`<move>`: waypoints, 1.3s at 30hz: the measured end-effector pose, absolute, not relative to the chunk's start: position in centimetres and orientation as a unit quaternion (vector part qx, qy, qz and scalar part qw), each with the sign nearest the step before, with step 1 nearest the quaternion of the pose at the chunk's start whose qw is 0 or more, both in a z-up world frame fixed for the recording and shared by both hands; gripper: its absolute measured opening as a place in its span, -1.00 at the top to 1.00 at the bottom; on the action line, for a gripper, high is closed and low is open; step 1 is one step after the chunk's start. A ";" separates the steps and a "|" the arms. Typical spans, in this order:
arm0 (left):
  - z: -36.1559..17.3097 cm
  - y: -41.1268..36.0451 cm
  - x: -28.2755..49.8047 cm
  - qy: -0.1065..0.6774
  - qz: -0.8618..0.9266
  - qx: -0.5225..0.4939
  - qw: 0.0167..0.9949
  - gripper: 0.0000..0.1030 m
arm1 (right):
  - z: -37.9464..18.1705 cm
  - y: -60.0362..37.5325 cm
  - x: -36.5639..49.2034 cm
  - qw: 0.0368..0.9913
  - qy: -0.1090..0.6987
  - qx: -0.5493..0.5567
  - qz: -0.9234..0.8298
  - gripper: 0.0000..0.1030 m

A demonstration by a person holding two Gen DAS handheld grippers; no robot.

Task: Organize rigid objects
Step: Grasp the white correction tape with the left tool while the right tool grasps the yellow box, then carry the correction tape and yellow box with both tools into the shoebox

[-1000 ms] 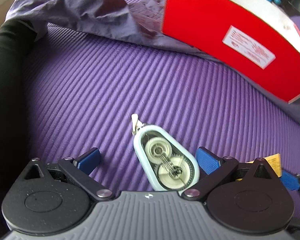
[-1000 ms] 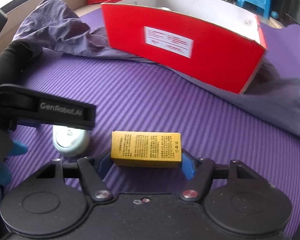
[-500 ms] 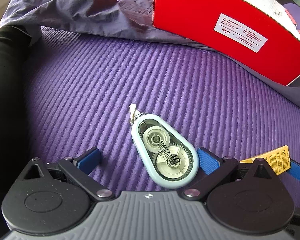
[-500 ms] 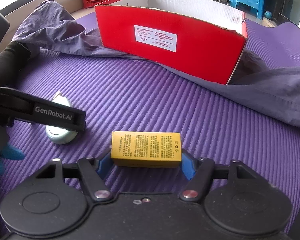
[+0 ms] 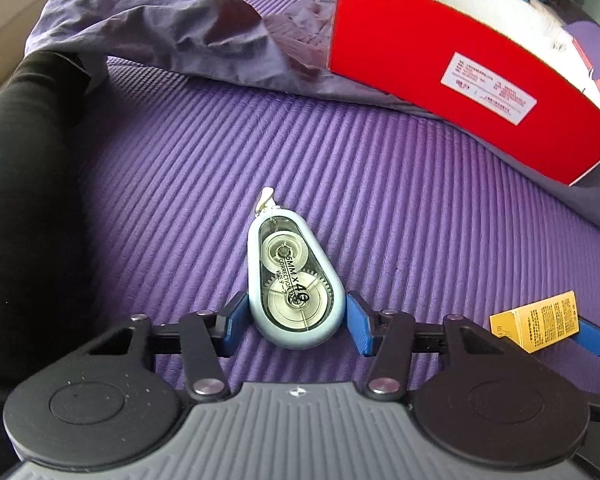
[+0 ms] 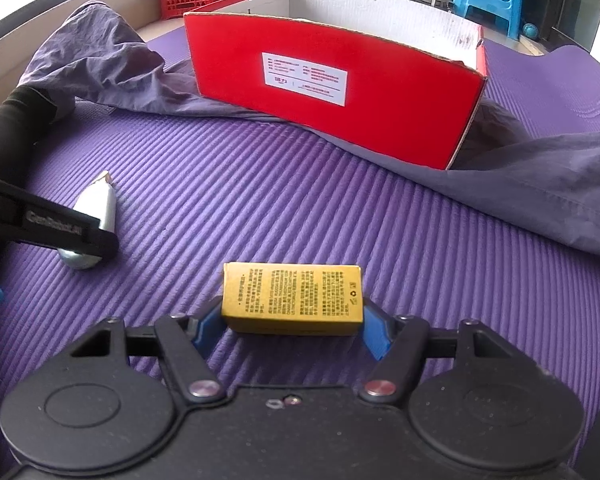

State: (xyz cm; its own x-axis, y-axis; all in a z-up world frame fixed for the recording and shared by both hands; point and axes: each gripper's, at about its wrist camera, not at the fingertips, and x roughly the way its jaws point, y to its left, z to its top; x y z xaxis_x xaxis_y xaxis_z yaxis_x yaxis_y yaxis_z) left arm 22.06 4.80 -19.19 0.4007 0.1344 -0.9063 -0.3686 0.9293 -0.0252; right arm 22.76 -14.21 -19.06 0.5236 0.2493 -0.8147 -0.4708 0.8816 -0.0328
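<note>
The left hand-held gripper [image 5: 294,322] now closes its blue pads onto the correction tape [image 5: 292,284], which earlier lay loose between wide-spread fingers.

"5MM X 40" on correction tape [image 5: 295,288]

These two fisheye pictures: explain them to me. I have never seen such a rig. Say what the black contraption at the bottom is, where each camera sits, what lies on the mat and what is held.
No robot here: a person holds a two-finger gripper in each hand, and each gripper carries a camera looking forward along its blue fingers. The black and grey shapes at the bottom are the grippers' own bodies.

The left wrist view shows the left gripper closed on a pale blue correction tape dispenser, which seems to rest on the purple mat.

The right wrist view shows the right gripper clamping a small yellow box by its ends.

Beyond them stands an open red cardboard box, partly on a crumpled grey-purple cloth.
</note>
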 end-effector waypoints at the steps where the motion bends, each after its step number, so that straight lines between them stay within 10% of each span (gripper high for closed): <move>1: -18.9 4.9 22.0 0.523 0.152 -0.108 0.832 0.01 | -19.1 -14.3 22.8 0.864 0.442 -0.127 0.205 -0.33; 39: -3.7 4.3 20.9 0.403 0.034 -0.085 0.911 0.01 | -4.3 -16.7 21.3 0.906 0.368 -0.043 0.203 -0.33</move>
